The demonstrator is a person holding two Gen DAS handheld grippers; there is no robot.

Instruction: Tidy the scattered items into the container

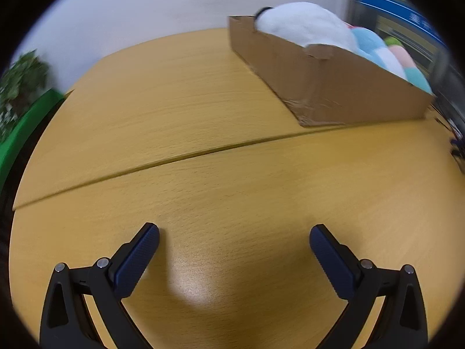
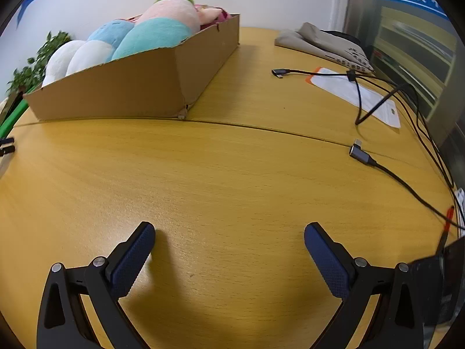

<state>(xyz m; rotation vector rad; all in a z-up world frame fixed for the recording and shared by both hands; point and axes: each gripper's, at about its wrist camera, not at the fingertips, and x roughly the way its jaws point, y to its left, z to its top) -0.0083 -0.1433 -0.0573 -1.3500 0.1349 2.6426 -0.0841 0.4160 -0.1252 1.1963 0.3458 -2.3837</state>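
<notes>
— Plush toys [image 2: 151, 33] fill the cardboard box [image 2: 139, 87], piled above its rim: white, blue, teal, pink and one with a green top.

— Where does the box sit?

— On the wooden surface [image 2: 232, 180], far left in the right wrist view, just beyond the seam between two boards.

— And the grippers?

— Left hand-held gripper [image 1: 234, 237] is released, jaws spread wide over bare wood, nothing between them. Right hand-held gripper [image 2: 229, 235] likewise, spread and empty.

— Anything else?

— Black USB cables [image 2: 377, 163], a white packet [image 2: 357, 96] and a grey cloth bag [image 2: 319, 42] lie at the right.
</notes>
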